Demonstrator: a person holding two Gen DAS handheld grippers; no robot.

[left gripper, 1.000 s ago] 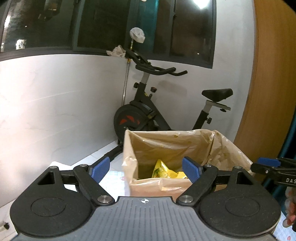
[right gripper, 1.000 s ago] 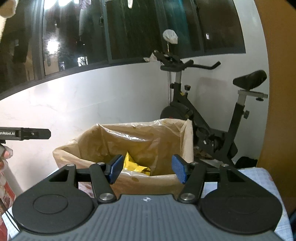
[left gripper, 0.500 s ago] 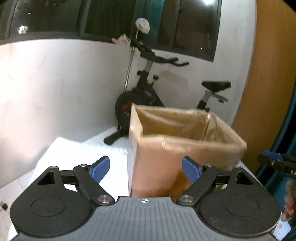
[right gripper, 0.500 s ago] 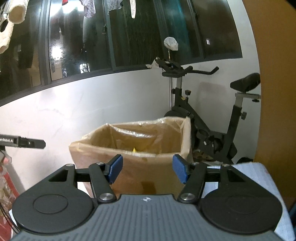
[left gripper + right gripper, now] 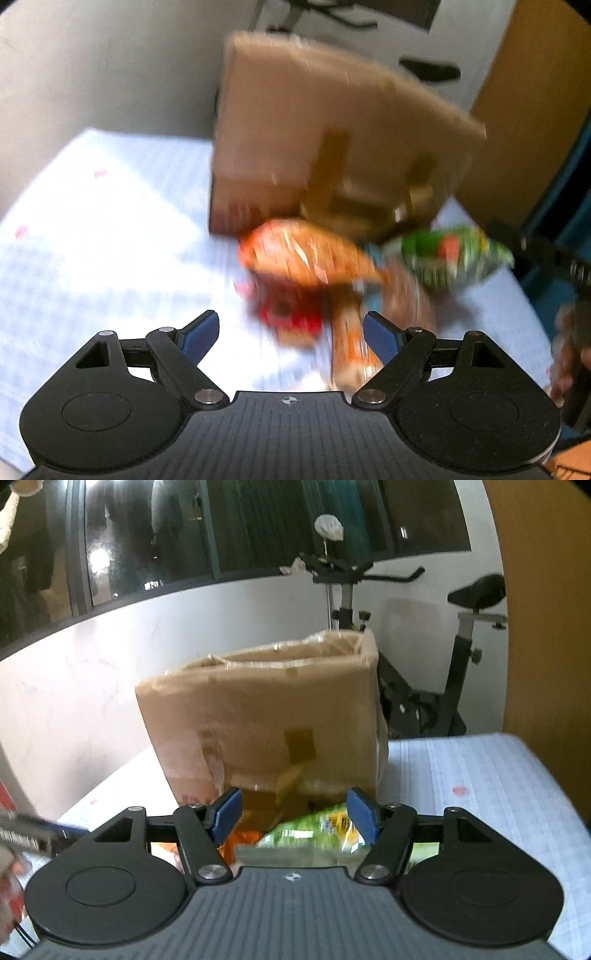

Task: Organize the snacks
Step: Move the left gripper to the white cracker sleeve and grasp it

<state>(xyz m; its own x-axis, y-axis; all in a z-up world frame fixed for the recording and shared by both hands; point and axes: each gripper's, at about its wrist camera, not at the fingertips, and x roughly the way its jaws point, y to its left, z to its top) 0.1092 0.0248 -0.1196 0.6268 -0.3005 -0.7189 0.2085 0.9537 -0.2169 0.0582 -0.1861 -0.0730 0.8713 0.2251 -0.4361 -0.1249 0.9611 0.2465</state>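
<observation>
A tall cardboard box (image 5: 325, 122) lined with plastic stands on a table with a white cloth (image 5: 92, 221); it also shows in the right wrist view (image 5: 266, 716). In front of it lies a blurred pile of snack packs: an orange bag (image 5: 303, 254), a green bag (image 5: 454, 258), a red pack (image 5: 291, 314). My left gripper (image 5: 291, 334) is open and empty above the pile's near edge. My right gripper (image 5: 293, 816) is open and empty just above the green bag (image 5: 314, 830).
An exercise bike (image 5: 424, 672) stands behind the box by the white wall. A wooden panel (image 5: 546, 609) rises at the right. The other gripper's tip (image 5: 546, 254) shows at the right edge of the left wrist view.
Both grippers have dropped and tilted down. The view went from the box's open top to its front side, and the snack pile on the table has come into sight.
</observation>
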